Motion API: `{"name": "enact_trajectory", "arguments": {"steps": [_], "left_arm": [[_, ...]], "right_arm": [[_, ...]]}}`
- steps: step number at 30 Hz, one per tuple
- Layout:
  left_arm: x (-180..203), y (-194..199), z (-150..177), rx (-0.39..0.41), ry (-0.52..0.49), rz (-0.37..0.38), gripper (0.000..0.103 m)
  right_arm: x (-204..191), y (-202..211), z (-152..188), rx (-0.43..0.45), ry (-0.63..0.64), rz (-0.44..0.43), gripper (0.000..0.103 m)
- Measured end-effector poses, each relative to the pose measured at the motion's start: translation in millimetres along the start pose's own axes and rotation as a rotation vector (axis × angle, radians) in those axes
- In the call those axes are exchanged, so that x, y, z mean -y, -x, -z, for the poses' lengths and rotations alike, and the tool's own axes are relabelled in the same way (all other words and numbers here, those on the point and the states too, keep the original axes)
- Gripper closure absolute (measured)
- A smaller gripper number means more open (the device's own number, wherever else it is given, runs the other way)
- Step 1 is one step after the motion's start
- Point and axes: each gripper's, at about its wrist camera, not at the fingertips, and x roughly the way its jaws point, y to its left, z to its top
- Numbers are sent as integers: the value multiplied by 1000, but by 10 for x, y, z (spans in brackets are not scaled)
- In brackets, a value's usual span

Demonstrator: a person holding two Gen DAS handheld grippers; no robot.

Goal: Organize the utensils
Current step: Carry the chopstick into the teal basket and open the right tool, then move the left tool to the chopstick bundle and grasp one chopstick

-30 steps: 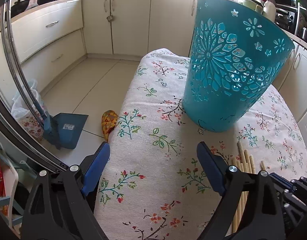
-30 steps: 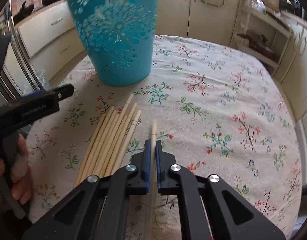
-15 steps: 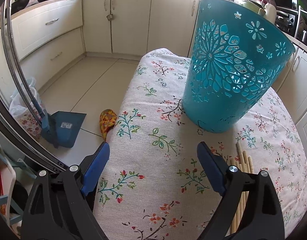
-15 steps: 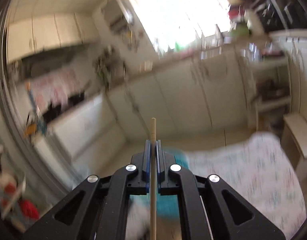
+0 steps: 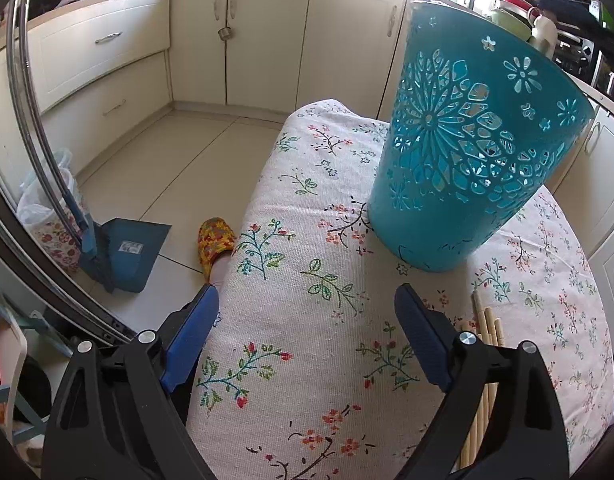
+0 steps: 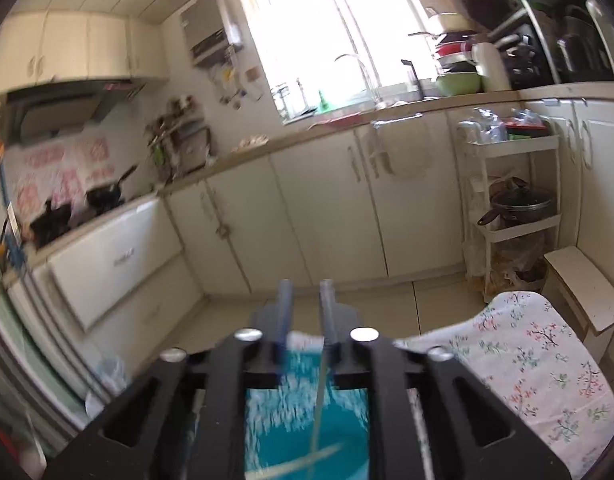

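A: Two grippers in view. The left gripper (image 5: 307,320) hangs over the desk (image 5: 307,380), jaws wide apart, nothing between them; the floral cloth shows in the gap.

B: And the teal basket (image 5: 467,152)?

A: It stands upright on the desk, beyond the left gripper and to its right. The loose chopsticks (image 5: 487,320) lie flat on the cloth near the basket's base, partly hidden behind the left gripper's right finger.

B: The right gripper (image 6: 305,300)?

A: It is held above the basket's open mouth (image 6: 275,420), pointing toward the kitchen cabinets (image 6: 307,208). Its jaws have just been opening and stand slightly apart. One chopstick (image 6: 318,412) shows as a pale blurred streak below the fingers, running down into the basket; the pads do not appear to press on it. A second pale streak lies across the basket's bottom; the blur is too strong to identify it.

B: The floor?

A: A blue dustpan (image 5: 127,248) and a patterned slipper (image 5: 215,240) beside the desk.
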Motion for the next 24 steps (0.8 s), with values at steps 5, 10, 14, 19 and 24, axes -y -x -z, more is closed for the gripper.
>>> {"name": "enact_trajectory", "arguments": {"steps": [5, 10, 14, 19, 24], "left_arm": [[-22, -9, -3, -4, 15, 2, 16], [-37, -13, -3, -5, 17, -4, 16], [0, -4, 9, -2, 1, -17, 16], [12, -3, 12, -8, 2, -24, 15], [21, -7, 9, -9, -4, -24, 15]], "right_arm": [[86, 388, 287, -67, 67, 3, 61], [331, 612, 1109, -319, 90, 58, 70], [486, 540, 1592, -482, 73, 82, 77], [535, 371, 1722, -535, 56, 96, 78], [478, 224, 1741, -549, 105, 107, 78]]}}
